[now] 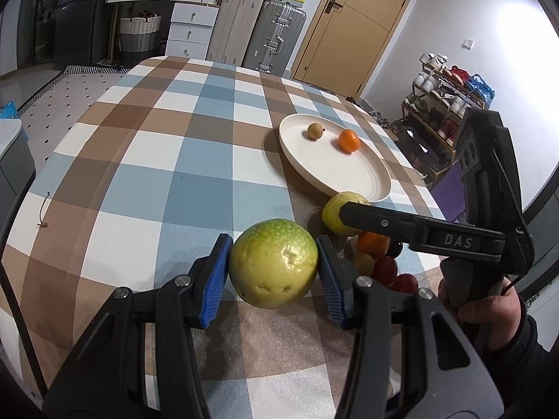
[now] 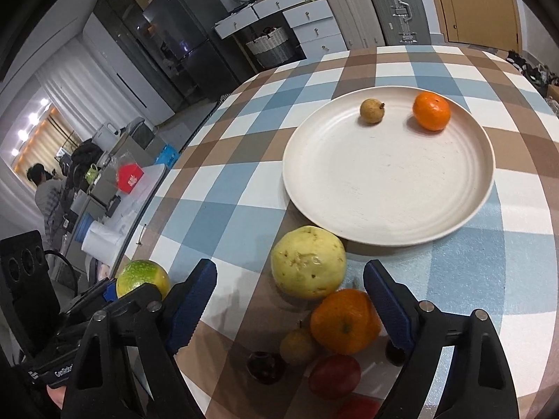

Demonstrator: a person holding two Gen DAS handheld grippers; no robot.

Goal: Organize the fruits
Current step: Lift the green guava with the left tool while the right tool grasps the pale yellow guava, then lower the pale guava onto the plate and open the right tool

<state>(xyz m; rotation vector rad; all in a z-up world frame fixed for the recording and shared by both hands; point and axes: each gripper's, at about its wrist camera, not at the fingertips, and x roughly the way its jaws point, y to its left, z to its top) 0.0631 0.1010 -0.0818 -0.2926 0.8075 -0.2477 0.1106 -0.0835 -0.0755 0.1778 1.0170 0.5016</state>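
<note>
My left gripper (image 1: 274,269) is shut on a green-yellow citrus fruit (image 1: 274,263), held just above the checked tablecloth; that fruit (image 2: 141,277) also shows at the left of the right wrist view. My right gripper (image 2: 290,279) stands open around a pale yellow guava (image 2: 309,262) and an orange (image 2: 346,321), its pads not pressing on either. One of its fingers (image 1: 384,223) reaches the guava (image 1: 335,213) in the left wrist view. Beyond lies a white plate (image 2: 290,174) holding a small brown fruit (image 2: 372,111) and a mandarin (image 2: 431,110).
A small brown fruit (image 2: 297,347), red fruits (image 2: 333,375) and a dark one (image 2: 265,366) crowd below the orange. A hand (image 1: 489,310) grips the right tool. The table edge (image 2: 167,181) falls away at the left. Suitcases and drawers stand behind.
</note>
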